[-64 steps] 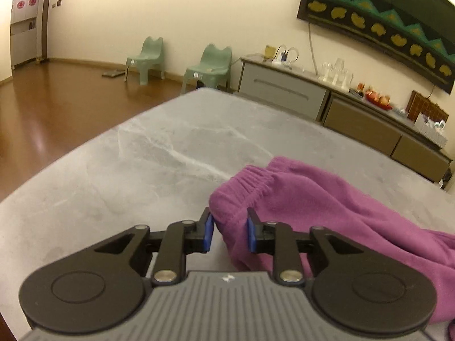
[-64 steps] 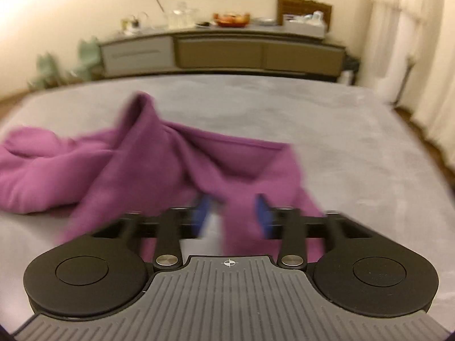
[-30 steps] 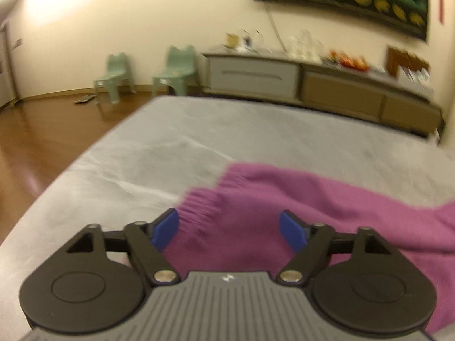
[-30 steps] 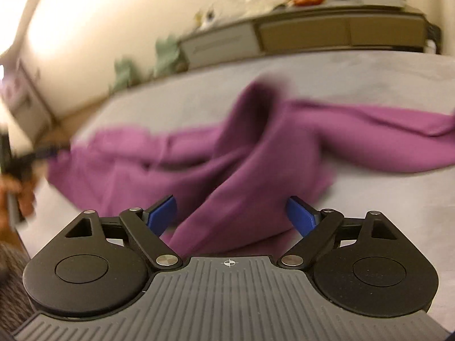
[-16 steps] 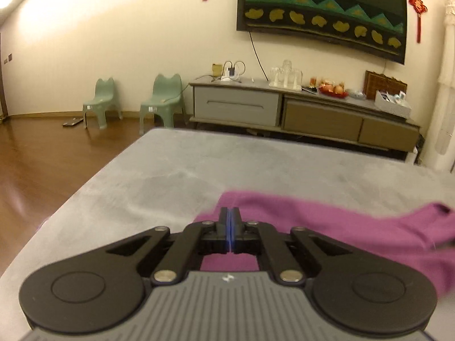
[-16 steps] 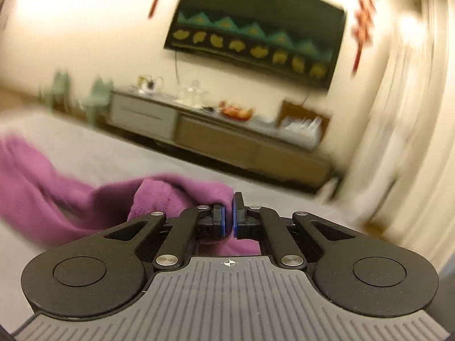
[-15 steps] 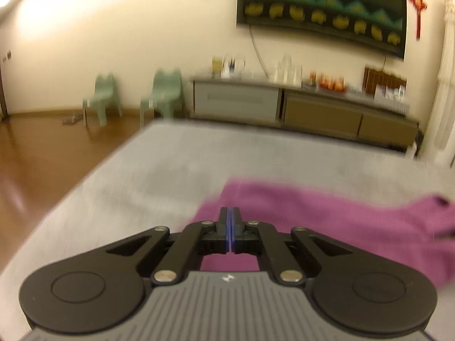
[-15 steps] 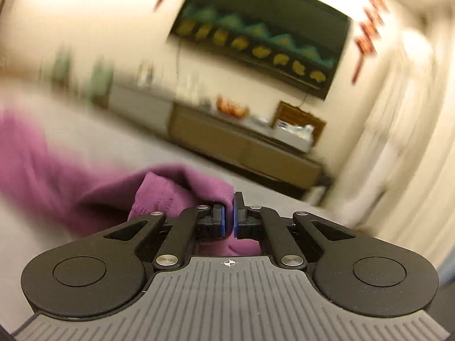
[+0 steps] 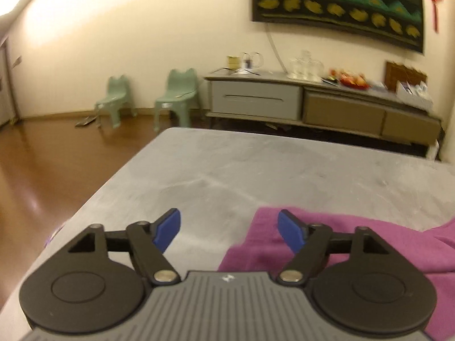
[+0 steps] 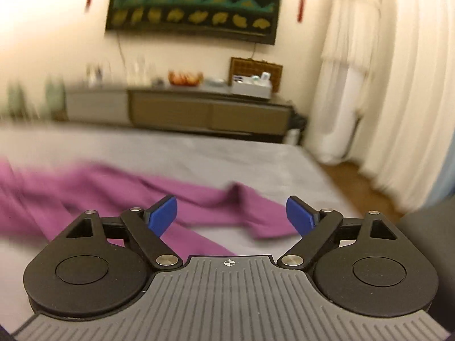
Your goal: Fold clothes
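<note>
Left hand-held gripper (image 9: 229, 228): jaws spread wide, nothing between the blue pads (image 9: 167, 228). It sits over the near left part of the grey worktop (image 9: 227, 170). The purple garment (image 9: 355, 244) lies flat on the worktop, mostly to the right of this gripper; its left edge runs under the right-hand finger, and the left-hand finger is over bare worktop. Can't tell if the pad touches the cloth.

Right hand-held gripper (image 10: 231, 216): also wide open, gripping nothing. Purple garment (image 10: 113, 190) spreads across the worktop (image 10: 227, 156) ahead of it, from the far left edge of view to approx. below the right finger, w/ a raised fold near the middle and a strip running back toward the gripper body. View is motion-blurred, esp. at left, so cloth detail is unclear.

Bkgd: long low sideboard (image 9: 312, 108) against the wall w/ glassware and a red fruit bowl on top, dark wall hanging (image 9: 335, 5) above it, two green kids' chairs (image 9: 176, 93) on the wood floor (image 9: 57, 164), white curtains (image 10: 384, 85) at right.
</note>
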### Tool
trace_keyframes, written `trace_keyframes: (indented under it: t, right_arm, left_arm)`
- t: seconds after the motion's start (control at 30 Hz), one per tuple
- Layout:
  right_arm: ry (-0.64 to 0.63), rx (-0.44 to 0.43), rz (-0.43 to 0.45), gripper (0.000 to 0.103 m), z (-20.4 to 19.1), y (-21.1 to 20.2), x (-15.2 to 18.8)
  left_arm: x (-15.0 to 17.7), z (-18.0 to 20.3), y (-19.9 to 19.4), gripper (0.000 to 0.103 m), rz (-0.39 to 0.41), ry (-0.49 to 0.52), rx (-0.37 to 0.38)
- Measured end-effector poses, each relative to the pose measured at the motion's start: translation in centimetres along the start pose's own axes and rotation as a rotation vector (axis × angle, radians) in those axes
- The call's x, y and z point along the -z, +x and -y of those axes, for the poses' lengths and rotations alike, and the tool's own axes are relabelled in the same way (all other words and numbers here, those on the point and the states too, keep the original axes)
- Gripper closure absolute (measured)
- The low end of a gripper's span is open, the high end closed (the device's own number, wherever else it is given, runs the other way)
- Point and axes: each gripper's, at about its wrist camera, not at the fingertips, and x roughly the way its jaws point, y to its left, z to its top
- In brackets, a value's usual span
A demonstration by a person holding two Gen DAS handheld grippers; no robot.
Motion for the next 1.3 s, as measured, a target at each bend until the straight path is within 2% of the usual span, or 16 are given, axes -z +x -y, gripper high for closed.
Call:
trace_keyframes:
  t: [0.17,0.27,0.47,0.53,0.6,0.67,0.7,0.77,0.83,0.93,0.97,1.03,1.1,1.13,1.2,1.3]
  right_arm:
    - [0.092,-0.077,0.012,0.014,-2.1,4.8,-1.3]
    - [-0.067,-0.074,0.023,0.011,-5.0,8.9,-2.4]
    - [-0.380,-0.220,-0.154,0.011,-12.1,18.4,-2.3]
    - [-0.464,-0.268,-0.194,0.010,-14.5,21.2,-2.1]
    - [-0.487,-0.337,-0.268,0.013,-16.2,23.5,-1.9]
    - [-0.495,-0.410,-0.354,0.037,-17.6,25.5,-1.6]
    - [-0.506,-0.447,-0.409,0.070,-18.3,26.1,-1.0]
    - [-0.551,-0.471,-0.419,0.099,-19.1,25.5,-1.1]
    - [-0.589,-0.472,-0.382,0.103,-19.3,24.4,-2.0]
    - [-0.475,-0.401,-0.232,0.103,-17.3,22.7,-6.5]
    - [-0.458,-0.336,-0.188,0.103,-16.9,22.5,-7.5]
    - [-0.420,-0.212,-0.114,0.103,-16.3,22.8,-8.3]
    - [-0.416,-0.277,-0.167,0.091,-17.2,23.2,-6.8]
    - [-0.417,-0.318,-0.200,0.072,-17.7,23.4,-6.0]
    - [-0.418,-0.402,-0.267,0.039,-18.7,23.8,-4.4]
    - [-0.469,-0.456,-0.305,0.015,-20.7,24.2,-2.4]
  left_arm:
    - [-1.5,3.9,4.4,0.021,-0.090,0.183,0.080]
    - [-1.7,5.0,6.0,0.021,-0.129,0.262,0.140]
    - [0.0,4.9,7.8,0.026,-0.191,0.369,0.209]
    - [0.5,5.2,8.4,0.045,-0.210,0.390,0.221]
    - [0.8,5.6,8.9,0.101,-0.231,0.414,0.222]
    - [0.7,5.9,8.4,0.103,-0.202,0.443,0.213]
    - [0.6,6.1,8.2,0.103,-0.188,0.457,0.209]
    - [-0.6,5.9,6.7,0.103,-0.113,0.432,0.194]
    - [-3.2,3.9,3.8,0.103,0.019,0.317,0.167]
    - [-5.7,0.5,1.6,0.103,0.166,0.126,0.083]
    - [-6.2,-0.4,1.5,0.103,0.182,0.082,0.063]
    - [-5.5,-0.6,3.6,0.101,0.073,0.102,0.093]
    - [-4.0,0.3,5.9,0.092,-0.046,0.171,0.133]
    - [-3.3,0.9,6.6,0.085,-0.071,0.212,0.113]
    - [-2.6,1.5,7.7,0.041,-0.105,0.247,0.103]
    - [-2.3,1.4,8.4,0.034,-0.134,0.230,0.111]
